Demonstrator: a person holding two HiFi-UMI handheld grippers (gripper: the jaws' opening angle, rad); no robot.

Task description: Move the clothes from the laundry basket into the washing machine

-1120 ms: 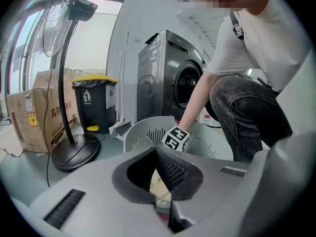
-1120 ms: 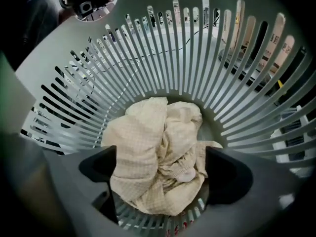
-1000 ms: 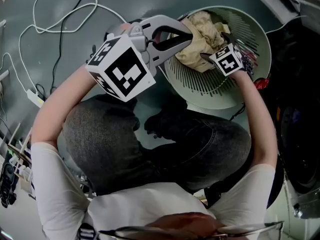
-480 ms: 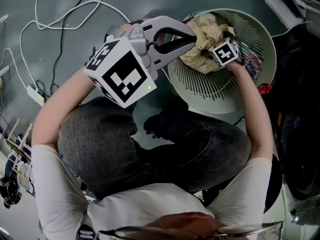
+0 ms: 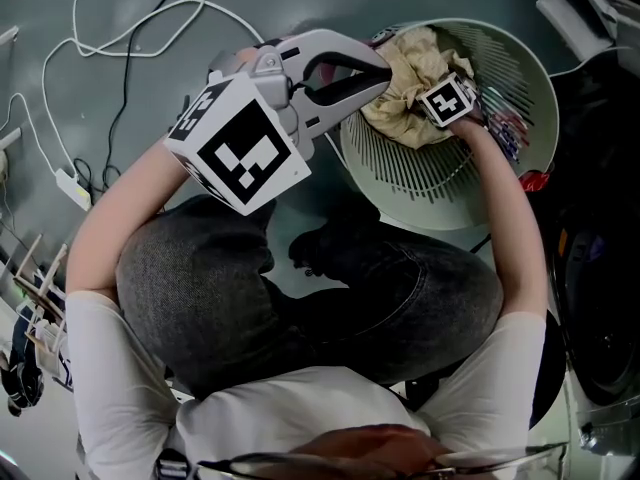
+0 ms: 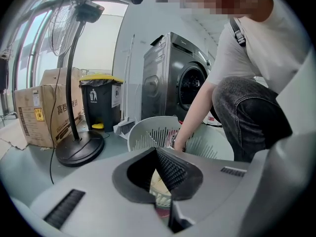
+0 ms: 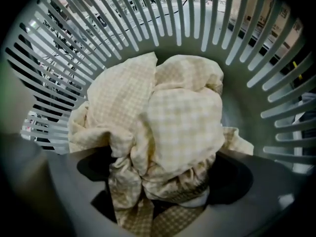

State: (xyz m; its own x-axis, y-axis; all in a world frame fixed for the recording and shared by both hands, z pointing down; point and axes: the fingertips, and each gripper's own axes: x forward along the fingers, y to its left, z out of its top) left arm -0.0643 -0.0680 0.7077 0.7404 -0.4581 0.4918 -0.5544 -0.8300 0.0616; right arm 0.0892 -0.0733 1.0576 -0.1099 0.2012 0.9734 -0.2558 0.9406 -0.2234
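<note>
Background cardboard box (image 6: 42, 108) with Chinese print, labelled bin (image 6: 100, 105) beside washing machine (image 6: 167, 83).

laundry basket (image 5: 440, 216) mouth open from above | blocked: checked cloth (image 5: 408, 68) heaped at 11 o'clock, left gripper (image 5: 381, 75) over rim at 9 | free: bare slats at 1–2 and 6–7 o'clock

washing machine (image 5: 605, 288) cut off at right edge, cloth (image 7: 173, 122) hiding basket (image 7: 256, 63) floor
</note>
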